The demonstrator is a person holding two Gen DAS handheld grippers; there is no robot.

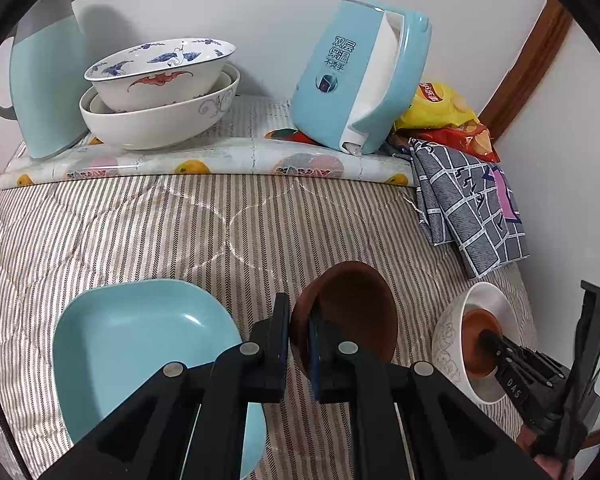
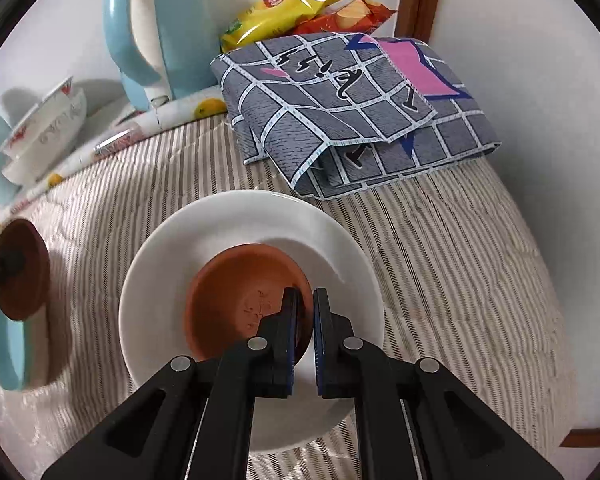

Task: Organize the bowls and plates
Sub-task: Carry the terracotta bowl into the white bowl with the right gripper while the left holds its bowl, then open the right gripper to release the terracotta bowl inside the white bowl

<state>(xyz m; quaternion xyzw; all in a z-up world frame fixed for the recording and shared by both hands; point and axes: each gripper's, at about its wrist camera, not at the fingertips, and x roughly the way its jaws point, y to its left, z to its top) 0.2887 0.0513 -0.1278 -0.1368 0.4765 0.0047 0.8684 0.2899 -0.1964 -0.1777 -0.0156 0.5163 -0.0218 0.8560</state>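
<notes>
Above the striped quilt (image 1: 140,220), the left gripper (image 1: 299,344) is clamped on the rim of a dark brown saucer (image 1: 352,312) held beside the blue plate (image 1: 140,344), while the right gripper (image 2: 304,340) pinches the terracotta saucer (image 2: 236,304) lying in the white bowl (image 2: 172,280).
</notes>
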